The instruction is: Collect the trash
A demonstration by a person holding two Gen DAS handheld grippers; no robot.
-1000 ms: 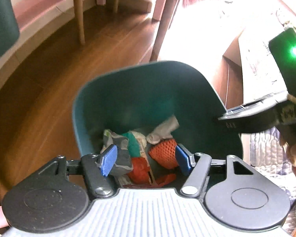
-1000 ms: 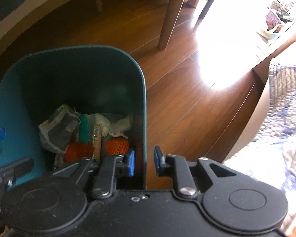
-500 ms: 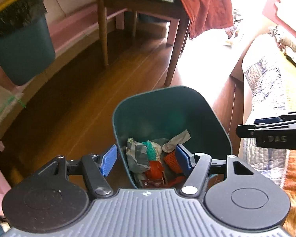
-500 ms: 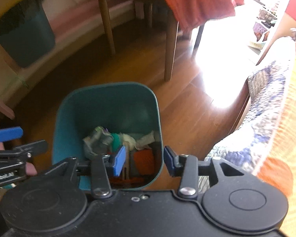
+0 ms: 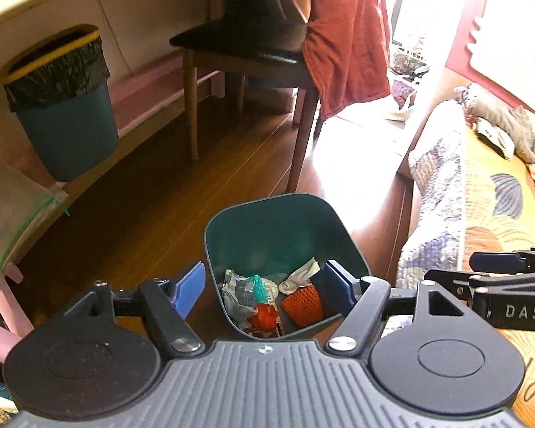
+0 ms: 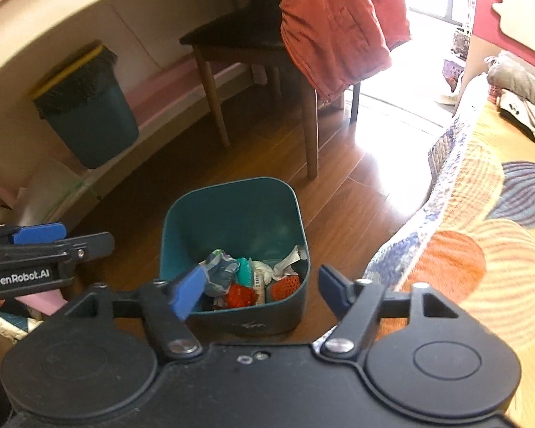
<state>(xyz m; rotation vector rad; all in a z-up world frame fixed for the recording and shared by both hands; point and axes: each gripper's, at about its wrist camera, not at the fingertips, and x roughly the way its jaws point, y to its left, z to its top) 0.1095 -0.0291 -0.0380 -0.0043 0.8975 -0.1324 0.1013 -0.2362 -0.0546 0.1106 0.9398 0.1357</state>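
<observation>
small teal bin (image 5: 285, 235) stands upright on the wooden floor (image 5: 142, 207), just beside the bed edge; it holds the collected trash (image 5: 267, 299): crumpled grey wrapper (image 6: 219, 273), green scrap, white paper, orange mesh pieces (image 5: 301, 305); all items lie at the bottom, none on the floor nearby; left gripper (image 5: 265, 289) hangs above the bin, fingers spread wide, nothing between them; right gripper (image 6: 258, 287) likewise above the bin, fingers spread, empty; each gripper shows at the edge of the other's view; second, larger teal bin with black liner (image 5: 59, 103) sits well apart on a pink ledge; wooden chair (image 5: 246, 57) with a red garment (image 6: 339, 25) draped on it stands beyond the small bin.
</observation>
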